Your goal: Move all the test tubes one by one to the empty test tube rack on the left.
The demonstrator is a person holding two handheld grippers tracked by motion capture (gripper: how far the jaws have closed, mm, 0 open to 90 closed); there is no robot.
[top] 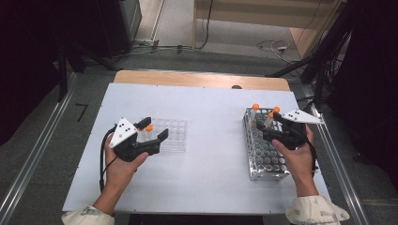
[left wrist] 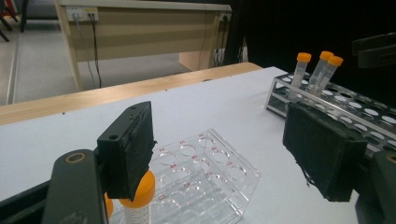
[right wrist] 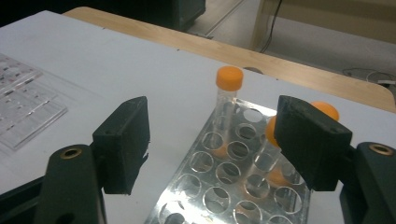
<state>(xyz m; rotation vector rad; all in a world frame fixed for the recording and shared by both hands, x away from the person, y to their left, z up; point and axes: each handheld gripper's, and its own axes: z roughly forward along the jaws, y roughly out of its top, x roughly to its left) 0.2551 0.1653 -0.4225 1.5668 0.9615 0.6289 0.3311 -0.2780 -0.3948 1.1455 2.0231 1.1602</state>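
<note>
You are holding the left gripper [top: 151, 130] at the left of the high view, jaws spread wide, hovering over the near end of the clear plastic rack [top: 170, 135], where an orange-capped tube [top: 149, 128] is standing. A broad bare stretch of white table [top: 211, 117] is lying open in the middle. At the right, your right gripper [top: 265, 128], jaws also spread, is hovering over the metal rack [top: 263, 157] near the table's right edge; three orange-capped tubes [left wrist: 322, 70] are standing at its far end.
</note>
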